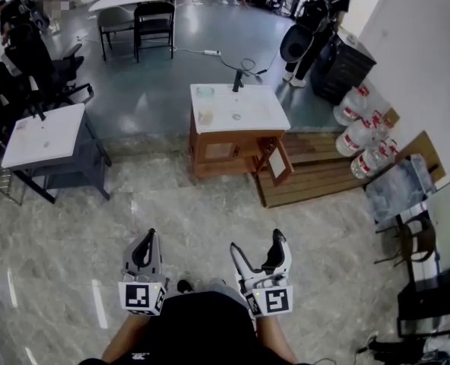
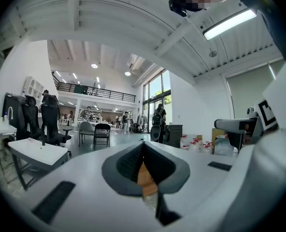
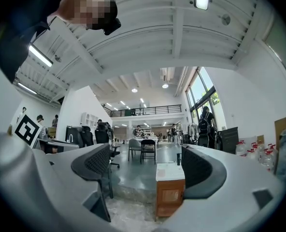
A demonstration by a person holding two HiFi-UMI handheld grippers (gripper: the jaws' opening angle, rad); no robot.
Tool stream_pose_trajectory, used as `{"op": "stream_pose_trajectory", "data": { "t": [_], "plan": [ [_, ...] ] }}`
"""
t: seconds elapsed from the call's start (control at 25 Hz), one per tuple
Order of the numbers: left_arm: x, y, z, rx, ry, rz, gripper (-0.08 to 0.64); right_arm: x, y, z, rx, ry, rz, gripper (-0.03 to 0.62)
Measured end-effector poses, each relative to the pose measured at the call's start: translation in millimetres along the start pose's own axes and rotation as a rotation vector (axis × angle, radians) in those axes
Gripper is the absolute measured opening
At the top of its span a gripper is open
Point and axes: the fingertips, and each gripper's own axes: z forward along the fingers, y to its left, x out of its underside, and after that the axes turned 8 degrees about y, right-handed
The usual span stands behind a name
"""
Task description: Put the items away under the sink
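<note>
A wooden sink cabinet with a white basin top stands ahead on the floor, its right door swung open. A black faucet and two small items are on the top. My left gripper is shut and empty, held low and well short of the cabinet. My right gripper is open and empty beside it. In the right gripper view the cabinet shows between the open jaws of the right gripper. The left gripper shows only a slit between its jaws.
A white table stands to the left, with black office chairs behind it. A wooden pallet lies right of the cabinet, with large water bottles beyond. A person stands at the back right. A chair is at far right.
</note>
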Motion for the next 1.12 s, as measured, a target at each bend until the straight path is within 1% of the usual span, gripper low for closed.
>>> {"op": "stream_pose_trajectory", "data": {
  "t": [0.08,0.28,0.44,0.6,0.76,0.92,1.12],
  "plan": [
    [2.8,6.7,-1.3,-0.002,0.005,-0.003,0.005,-1.4,5.2,3.6,-0.004,-0.012,0.005,0.454],
    [6.8,17.4,0.4,0.001,0.002,-0.016,0.005,7.0,8.5,12.4,0.014,0.032,-0.007,0.454],
    [6.9,21.1,8.3,0.003,0.007,-0.022,0.005,9.7,4.1,21.3,0.025,0.040,-0.005,0.454],
    [8.4,22.6,25.8,0.034,0.017,-0.041,0.005,9.8,-5.0,41.2,0.030,0.045,-0.008,0.454],
    [11.2,23.4,53.4,0.027,0.014,-0.044,0.005,11.2,-17.9,71.6,0.016,0.037,-0.019,0.454],
    [11.6,21.7,87.7,0.027,0.029,-0.058,0.005,13.5,-38.0,103.7,0.002,0.043,-0.017,0.454],
    [2.0,23.8,149.3,0.013,0.046,-0.038,0.005,16.7,-74.0,153.3,-0.005,0.058,-0.017,0.454]
  ]
}}
